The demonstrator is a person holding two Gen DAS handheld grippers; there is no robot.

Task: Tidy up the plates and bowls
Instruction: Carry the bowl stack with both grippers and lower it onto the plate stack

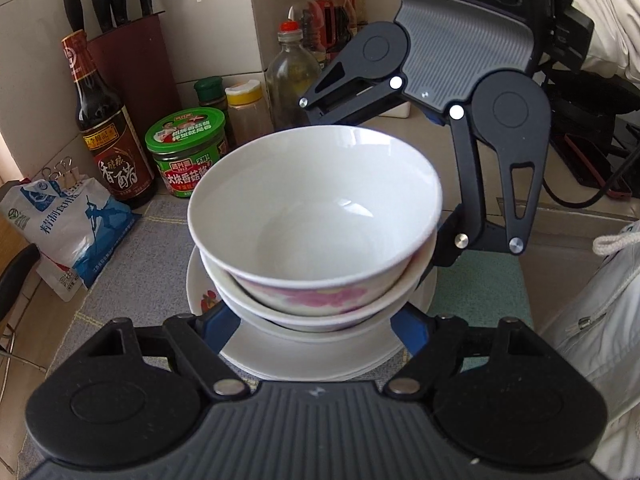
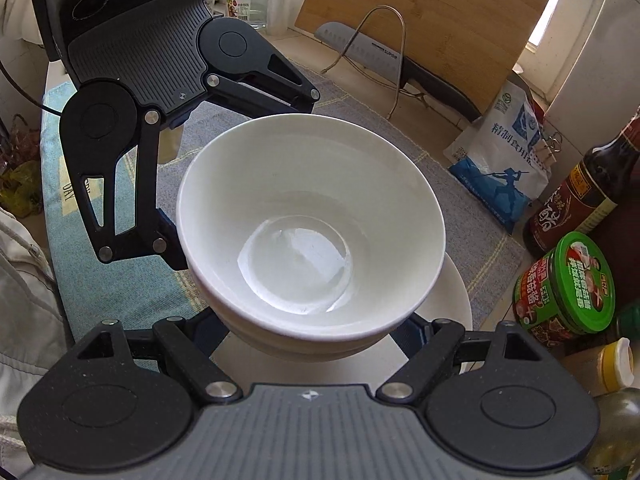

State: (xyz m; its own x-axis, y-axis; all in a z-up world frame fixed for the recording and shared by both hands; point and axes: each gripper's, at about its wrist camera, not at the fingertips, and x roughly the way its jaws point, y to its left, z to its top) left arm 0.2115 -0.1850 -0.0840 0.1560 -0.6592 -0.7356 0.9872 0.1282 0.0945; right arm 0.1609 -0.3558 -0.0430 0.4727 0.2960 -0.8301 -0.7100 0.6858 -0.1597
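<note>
A: Start with the crockery. Where is it?

B: Two bowls nest one inside the other on a stack of plates, over the grey cloth that covers the counter. Whether the plates rest on the cloth or are lifted off it, I cannot tell.

A: And the jaws?

B: The left gripper straddles the stack from one side, the right gripper from the opposite side — each sees the other across the bowls. Each has one blue finger on either side of the lower bowl, close against it. It looks like a grip on the lower bowl from both sides, though the pads themselves are hidden under the rims.

A: Any long axis to mind?

B: None; everything is round, so the line that matters runs gripper to gripper through the middle. Neither hand is nearer.

A: Room to move?

B: On one side stand a vinegar bottle, a green-lidded jar and a salt bag. On another, a cutting board leans with a cleaver. The teal towel side lies open — the freer way, I judge.
</note>
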